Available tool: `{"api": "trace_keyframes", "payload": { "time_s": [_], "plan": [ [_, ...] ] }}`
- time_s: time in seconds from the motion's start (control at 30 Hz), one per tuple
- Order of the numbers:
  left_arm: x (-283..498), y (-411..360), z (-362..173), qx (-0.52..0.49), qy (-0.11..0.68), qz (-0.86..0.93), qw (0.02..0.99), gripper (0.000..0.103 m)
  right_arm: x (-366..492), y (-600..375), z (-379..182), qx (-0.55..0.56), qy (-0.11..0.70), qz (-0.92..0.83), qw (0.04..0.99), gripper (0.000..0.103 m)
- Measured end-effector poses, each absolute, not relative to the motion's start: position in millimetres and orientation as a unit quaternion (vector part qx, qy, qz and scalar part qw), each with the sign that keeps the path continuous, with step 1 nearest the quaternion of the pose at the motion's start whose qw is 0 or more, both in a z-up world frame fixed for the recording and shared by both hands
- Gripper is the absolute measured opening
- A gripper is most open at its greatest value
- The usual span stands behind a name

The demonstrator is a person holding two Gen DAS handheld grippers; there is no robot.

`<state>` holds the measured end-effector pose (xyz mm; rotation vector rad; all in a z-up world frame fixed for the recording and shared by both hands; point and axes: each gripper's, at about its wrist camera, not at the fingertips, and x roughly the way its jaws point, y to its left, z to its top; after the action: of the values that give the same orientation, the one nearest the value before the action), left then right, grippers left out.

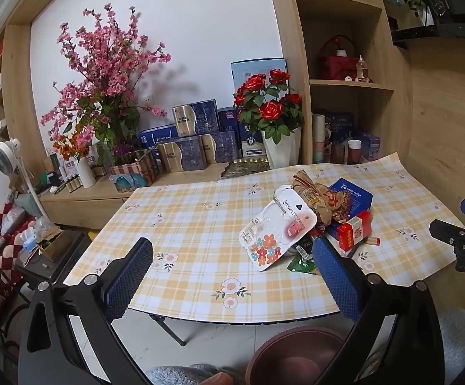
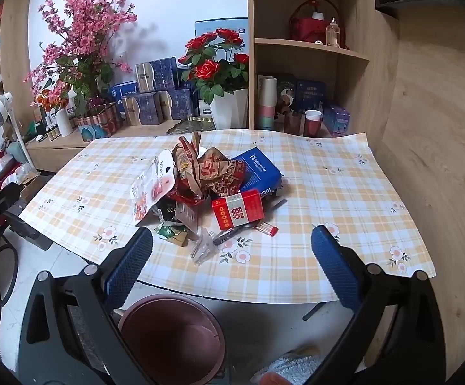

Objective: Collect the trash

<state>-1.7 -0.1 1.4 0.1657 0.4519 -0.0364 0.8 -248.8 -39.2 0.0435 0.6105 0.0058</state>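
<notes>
The trash pile [image 2: 206, 189] sits in a heap on the counter [image 2: 328, 192], which has a yellow checked cloth. In the pile are a red box [image 2: 237, 213], a blue box [image 2: 259, 168], crumpled brown paper [image 2: 210, 173] and a white card pack [image 1: 277, 232]. A dark red bin [image 2: 171, 337] stands on the floor just below the counter edge. The left gripper [image 1: 232, 263] has its fingers wide open, holding nothing. The right gripper [image 2: 232, 256] is wide open too, and empty.
</notes>
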Motion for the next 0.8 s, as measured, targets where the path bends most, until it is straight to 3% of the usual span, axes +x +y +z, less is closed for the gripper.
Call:
{"api": "trace_keyframes", "payload": {
  "time_s": [0.8],
  "plan": [
    [-2,8,-3,0.076,0.229,-0.017,0.970,0.098,1,-248,-40,0.021,0.302,0.001,0.953,0.097]
  ]
}}
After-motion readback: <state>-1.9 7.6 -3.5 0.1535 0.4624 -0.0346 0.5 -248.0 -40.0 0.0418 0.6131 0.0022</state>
